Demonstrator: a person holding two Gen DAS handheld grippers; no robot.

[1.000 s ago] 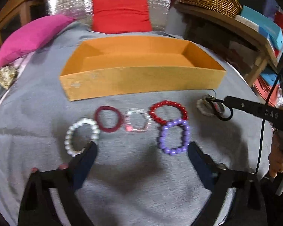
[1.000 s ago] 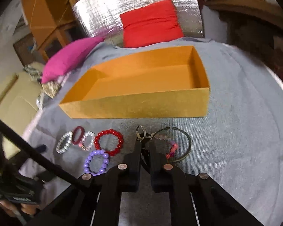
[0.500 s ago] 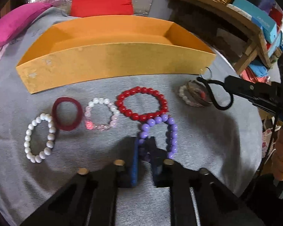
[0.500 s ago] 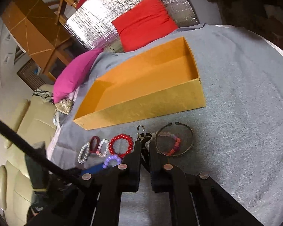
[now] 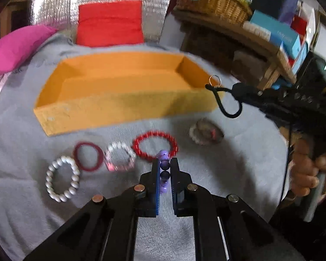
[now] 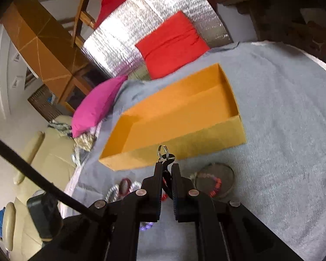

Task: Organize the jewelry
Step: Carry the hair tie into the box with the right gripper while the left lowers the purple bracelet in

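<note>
- A matt, paper-like finish is shown by the long orange box.
- A rough woven cloth is seen in the grey table cover.
- Glossy beads are seen on the white pearl bracelet.

Both views are heavily fisheyed, with straight lines bowed and the corners cut off in black. Motion blur is seen pretty much everywhere: the orange box edges are smeared, and the red bead bracelet is streaked. Light is soft and fairly bright; strong glare is thrown off the silver foil sheet. Soft shadows are cast on the grey cloth under the tools. The shelf side is left dim.
</note>
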